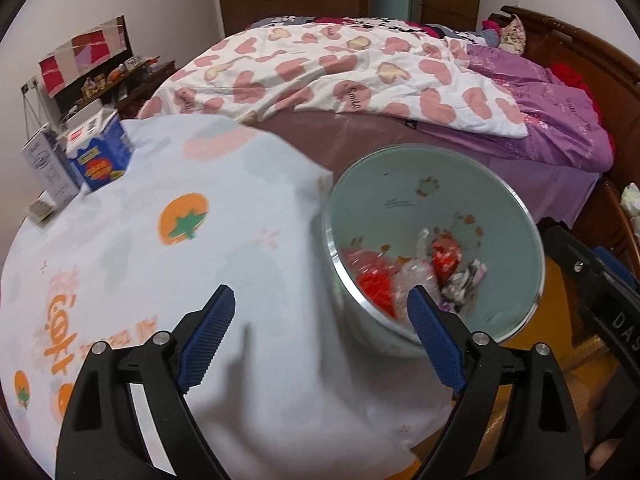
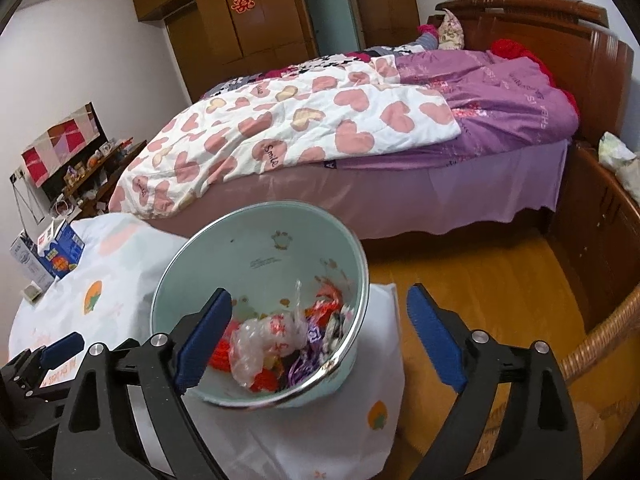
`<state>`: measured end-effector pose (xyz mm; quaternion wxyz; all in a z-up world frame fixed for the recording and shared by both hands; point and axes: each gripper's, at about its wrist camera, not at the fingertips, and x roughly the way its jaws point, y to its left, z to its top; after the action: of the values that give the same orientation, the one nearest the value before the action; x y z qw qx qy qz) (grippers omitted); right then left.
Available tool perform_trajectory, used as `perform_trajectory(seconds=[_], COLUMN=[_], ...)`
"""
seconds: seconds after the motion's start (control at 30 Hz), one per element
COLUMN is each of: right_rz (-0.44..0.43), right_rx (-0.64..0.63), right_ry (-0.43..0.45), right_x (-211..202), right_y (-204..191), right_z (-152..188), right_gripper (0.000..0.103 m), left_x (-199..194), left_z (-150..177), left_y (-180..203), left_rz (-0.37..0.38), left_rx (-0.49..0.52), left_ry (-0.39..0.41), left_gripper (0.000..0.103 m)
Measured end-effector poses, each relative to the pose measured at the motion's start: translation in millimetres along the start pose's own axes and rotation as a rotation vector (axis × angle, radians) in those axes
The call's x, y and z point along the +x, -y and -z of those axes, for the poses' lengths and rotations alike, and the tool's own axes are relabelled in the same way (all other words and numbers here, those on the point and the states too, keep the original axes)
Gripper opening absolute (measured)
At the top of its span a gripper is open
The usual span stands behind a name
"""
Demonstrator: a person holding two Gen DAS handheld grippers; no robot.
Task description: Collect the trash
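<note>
Now both your claws, left (image 1: 322,322) and right (image 2: 320,326), gape empty; trash bin (image 2: 224,240) sits just ahead, catching dropped wrappers (image 2: 268,340).

Heart-print quilt (image 2: 280,128) lies on wooden bed (image 2: 560,32).

My left gripper (image 1: 322,340) hangs with its blue pads spread wide and nothing between them, over the tablecloth (image 1: 168,248) printed with orange fruit. Just ahead and to my right stands the pale green bin (image 1: 436,200), with red and clear wrappers (image 1: 404,276) inside. Far off to my left sit two cartons (image 1: 80,156); beyond lies the bed (image 1: 360,76).
</note>
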<state>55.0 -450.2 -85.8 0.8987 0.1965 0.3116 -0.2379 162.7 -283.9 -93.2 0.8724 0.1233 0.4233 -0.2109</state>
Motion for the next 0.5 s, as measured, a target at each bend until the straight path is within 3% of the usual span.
perform_trajectory(seconds=[0.5], right_rz=[-0.075], right_rx=[-0.028], right_ry=[-0.034], right_x=[-28], right_y=[-36], right_z=[34], right_gripper=[0.089], left_x=[-28], left_z=[42], left_y=[-41], left_rz=[-0.077], left_rx=[-0.026], left_ry=[-0.015], left_gripper=[0.09])
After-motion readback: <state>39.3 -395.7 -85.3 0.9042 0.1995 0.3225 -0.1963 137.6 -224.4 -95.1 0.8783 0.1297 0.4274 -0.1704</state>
